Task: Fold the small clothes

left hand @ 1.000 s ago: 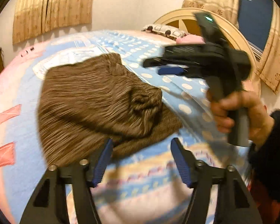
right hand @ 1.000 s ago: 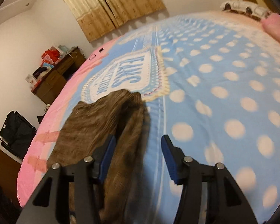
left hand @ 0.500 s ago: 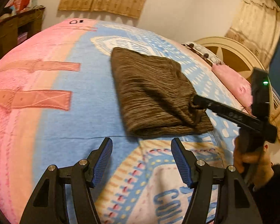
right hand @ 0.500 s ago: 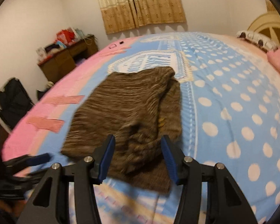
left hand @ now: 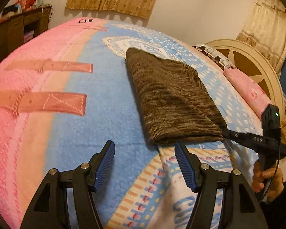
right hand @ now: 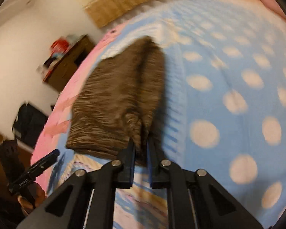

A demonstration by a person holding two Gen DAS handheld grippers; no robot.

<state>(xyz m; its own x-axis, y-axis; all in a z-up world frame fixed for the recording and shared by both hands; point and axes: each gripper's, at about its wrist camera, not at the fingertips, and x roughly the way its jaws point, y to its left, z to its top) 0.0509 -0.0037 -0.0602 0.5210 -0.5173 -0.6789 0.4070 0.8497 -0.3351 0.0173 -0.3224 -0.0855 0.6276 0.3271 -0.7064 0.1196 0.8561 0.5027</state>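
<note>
A brown ribbed knit garment point(left hand: 171, 101) lies folded into a long rectangle on the bed; it also shows in the right wrist view point(right hand: 120, 99). My left gripper point(left hand: 145, 164) is open and empty, just in front of the garment's near left corner. My right gripper point(right hand: 141, 150) is shut on the garment's near right corner. In the left wrist view the right gripper point(left hand: 226, 131) comes in from the right and meets that corner. The right wrist view is blurred by motion.
The bed cover point(left hand: 104, 114) is blue with white dots and pink bands. A pink pillow point(left hand: 247, 93) and a cream headboard point(left hand: 257, 63) are at the right. A wooden cabinet point(left hand: 19, 32) stands at the far left, a black bag point(right hand: 28, 124) on the floor.
My right gripper has shut on the garment's near right corner; it was open half a second ago. The left gripper has stayed open and drawn slightly nearer the garment's front edge.
</note>
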